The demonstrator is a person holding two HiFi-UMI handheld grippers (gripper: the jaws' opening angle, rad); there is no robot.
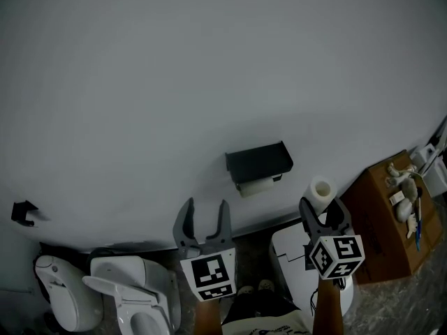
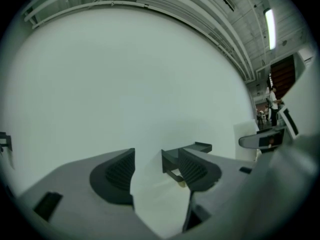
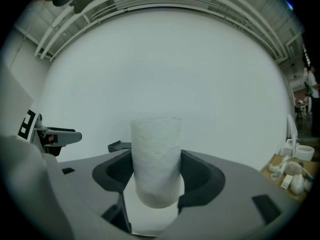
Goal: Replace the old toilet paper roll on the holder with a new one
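Now the right tongs [image 3: 156, 176] are closed on the new roll [image 3: 156, 159] — the white roll stands upright between the two jaws, and both jaws press on its sides. In the head view its open core faces up, and it is held to the right of the holder [image 1: 258, 160], a little lower, and apart from it.

The holder is black and sits on the white wall [image 1: 209, 61]. The old roll [image 1: 255, 185] is on it, just under the black cover, with a short end of paper hanging down.

The left tongs [image 1: 206, 211] are open and hold nothing. The jaws stand wide apart and point up at the wall, below the holder and a little to its left, not touching it. In the left gripper view the holder shows between the jaws, partly behind the right jaw, with only the wall around it.

Lower left in the head view stands a white toilet [image 1: 129, 295]. At the right is a brown box [image 1: 384, 222] with some small things on top — too small to tell what they are. A small black hook [image 1: 24, 213] is on the wall at the far left.
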